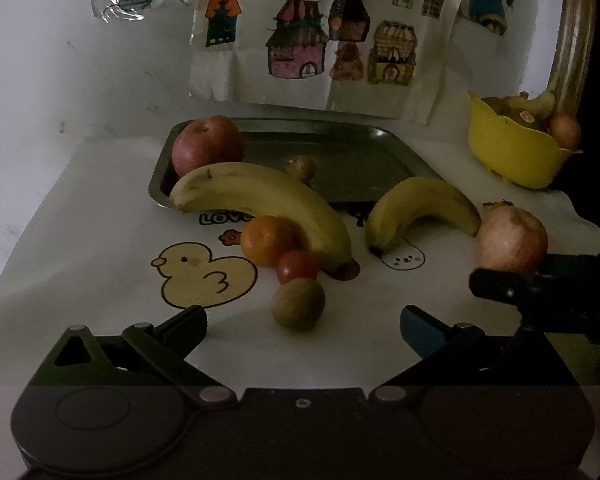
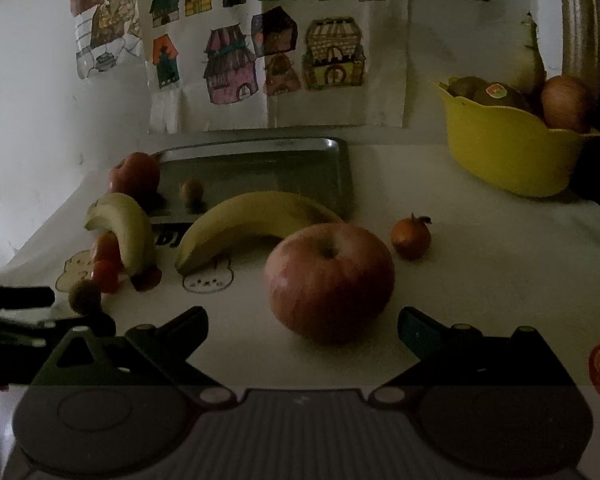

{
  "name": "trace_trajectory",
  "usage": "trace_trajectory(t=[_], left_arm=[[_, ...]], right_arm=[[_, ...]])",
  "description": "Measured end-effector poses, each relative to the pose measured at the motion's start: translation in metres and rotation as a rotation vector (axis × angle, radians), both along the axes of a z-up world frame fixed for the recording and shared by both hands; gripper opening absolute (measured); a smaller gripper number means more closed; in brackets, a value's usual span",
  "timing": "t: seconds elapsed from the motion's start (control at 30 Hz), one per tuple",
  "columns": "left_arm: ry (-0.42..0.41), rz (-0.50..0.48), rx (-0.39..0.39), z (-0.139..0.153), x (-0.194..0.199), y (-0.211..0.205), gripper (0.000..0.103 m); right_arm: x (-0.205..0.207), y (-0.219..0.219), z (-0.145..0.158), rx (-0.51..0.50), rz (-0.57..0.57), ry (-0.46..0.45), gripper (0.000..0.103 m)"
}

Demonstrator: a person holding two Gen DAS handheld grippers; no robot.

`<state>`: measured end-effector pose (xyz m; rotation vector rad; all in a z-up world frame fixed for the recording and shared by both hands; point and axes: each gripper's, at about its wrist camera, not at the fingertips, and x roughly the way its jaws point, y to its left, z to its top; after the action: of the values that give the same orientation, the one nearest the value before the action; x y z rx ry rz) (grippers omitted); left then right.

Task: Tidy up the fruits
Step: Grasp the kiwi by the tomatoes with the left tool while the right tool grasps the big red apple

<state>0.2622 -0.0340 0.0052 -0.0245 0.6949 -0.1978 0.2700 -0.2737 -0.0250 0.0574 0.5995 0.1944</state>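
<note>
My left gripper [image 1: 303, 322] is open, and a brown kiwi [image 1: 298, 304] lies just ahead between its fingers. Behind it sit a small red tomato [image 1: 297, 266], an orange [image 1: 266, 240] and a long banana [image 1: 260, 204] leaning on the metal tray [image 1: 360, 160]. The tray holds a red apple [image 1: 206, 144] and a small brown fruit [image 1: 299, 168]. A second banana [image 1: 420, 210] lies to the right. My right gripper [image 2: 302, 326] is open before a large pink apple [image 2: 330, 280], which shows as the apple [image 1: 512, 240] in the left wrist view.
A yellow bowl [image 2: 508, 152] of fruit stands at the back right. A small onion-like fruit [image 2: 411, 237] lies right of the apple. The cloth [image 1: 100, 248] carries a duck print [image 1: 204, 276]. House drawings [image 1: 320, 40] hang on the back wall.
</note>
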Motion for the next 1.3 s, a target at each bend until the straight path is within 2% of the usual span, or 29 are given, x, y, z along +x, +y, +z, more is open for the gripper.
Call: trace_trajectory(t=[0.57, 0.77, 0.83, 0.97, 1.3], left_arm=[[-0.001, -0.038, -0.005, -0.003, 0.001, -0.010, 0.100], [-0.010, -0.037, -0.013, -0.001, 0.000, -0.009, 0.088], [-0.017, -0.035, -0.019, 0.000, -0.001, -0.009, 0.080], [-0.020, -0.029, -0.028, 0.001, -0.001, -0.008, 0.074], [-0.032, -0.020, -0.029, 0.001, -0.002, -0.007, 0.041]], right_arm=[[0.017, -0.003, -0.004, 0.075, 0.000, 0.018, 0.103], [0.017, -0.002, -0.004, 0.065, -0.010, 0.011, 0.094], [0.017, -0.002, -0.003, 0.058, -0.015, 0.009, 0.091], [0.017, -0.003, -0.004, 0.051, -0.022, 0.006, 0.087], [0.018, -0.003, -0.003, 0.030, -0.044, -0.002, 0.073]])
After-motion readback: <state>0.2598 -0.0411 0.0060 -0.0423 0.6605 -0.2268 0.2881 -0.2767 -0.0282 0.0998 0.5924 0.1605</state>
